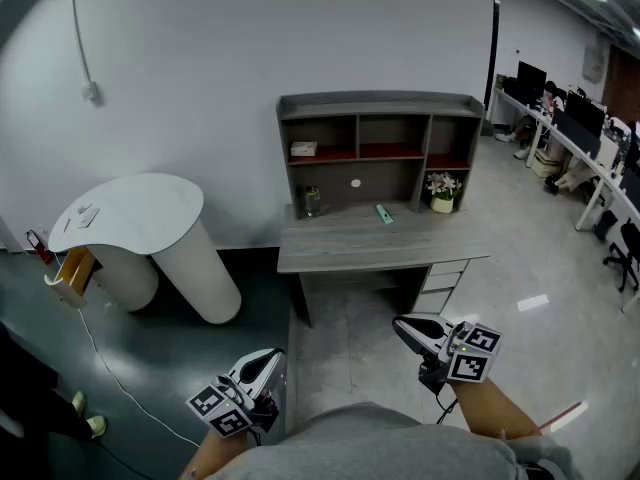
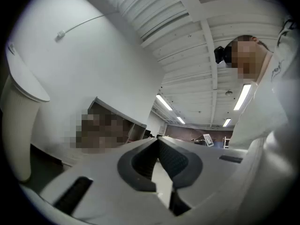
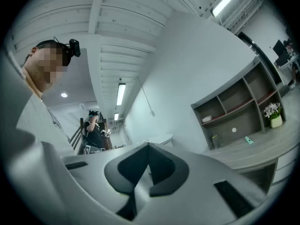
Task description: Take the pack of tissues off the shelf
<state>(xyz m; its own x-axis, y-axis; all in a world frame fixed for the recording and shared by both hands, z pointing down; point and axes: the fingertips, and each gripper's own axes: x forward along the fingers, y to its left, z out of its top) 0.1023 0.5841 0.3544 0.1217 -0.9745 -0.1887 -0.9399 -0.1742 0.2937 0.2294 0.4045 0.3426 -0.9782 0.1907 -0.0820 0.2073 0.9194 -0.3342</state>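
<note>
The pack of tissues [image 1: 303, 149] is a small white packet lying in the left compartment of the grey desk shelf [image 1: 380, 105], on its red-lined board; it also shows small in the right gripper view as the pack of tissues [image 3: 206, 119]. Both grippers hang low, close to my body and well short of the desk. My left gripper [image 1: 270, 359] is shut with nothing in it, jaw tips meeting [image 2: 157, 138]. The right gripper [image 1: 398, 326] is shut and empty too, its tips touching [image 3: 148, 145].
A grey desk [image 1: 330, 243] with drawers carries a small jar [image 1: 312, 201], a teal item [image 1: 385, 214] and a flower pot [image 1: 441, 193]. A white rounded table [image 1: 135, 213] stands to the left. Office desks with monitors [image 1: 570, 118] line the right. Another person [image 3: 93, 130] stands behind.
</note>
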